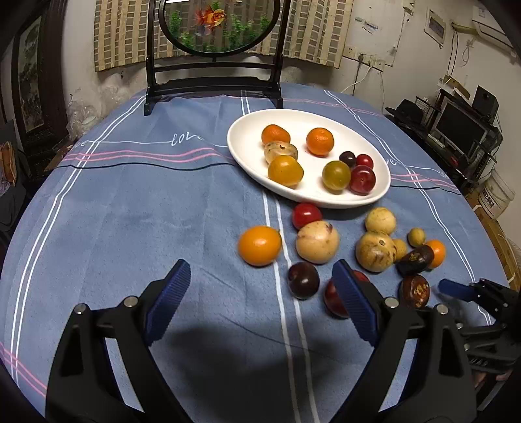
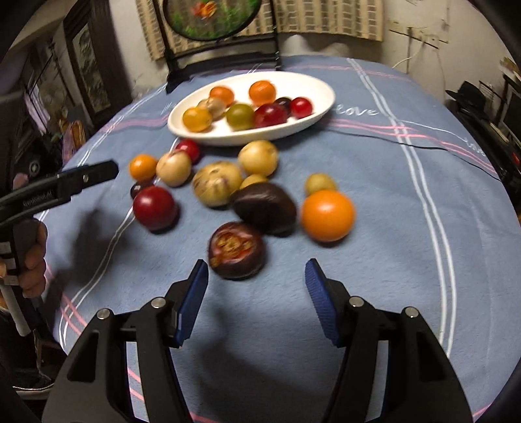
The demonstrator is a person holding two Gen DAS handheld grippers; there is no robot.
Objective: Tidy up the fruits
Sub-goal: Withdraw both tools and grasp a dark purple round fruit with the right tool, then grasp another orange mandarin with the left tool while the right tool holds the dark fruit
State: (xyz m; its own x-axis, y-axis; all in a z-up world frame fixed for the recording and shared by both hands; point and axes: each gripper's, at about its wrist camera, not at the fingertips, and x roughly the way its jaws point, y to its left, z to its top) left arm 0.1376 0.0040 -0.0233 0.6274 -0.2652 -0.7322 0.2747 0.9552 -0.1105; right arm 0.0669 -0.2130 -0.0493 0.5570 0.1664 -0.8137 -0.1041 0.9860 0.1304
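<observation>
Both grippers gape wide, empty: left gripper [image 1: 260, 286] has a dark plum [image 1: 303, 280] just ahead; right gripper [image 2: 257, 276] faces a split mangosteen [image 2: 236, 250]. Plate [image 1: 247, 153] lies beyond.

Each camera sits on its gripper and looks forward and down along the two blue fingers onto the table with the blue cloth [image 1: 130, 201]. The left wrist view faces the far wall, with the white plate [image 1: 247, 156] ahead and slightly right. The right wrist view stands nearer to the loose fruits [image 2: 221, 185] and is a little blurred. Both views share the plate, the loose fruits and the framed fish screen [image 1: 221, 29]. Each view also catches the other gripper at its side edge.
</observation>
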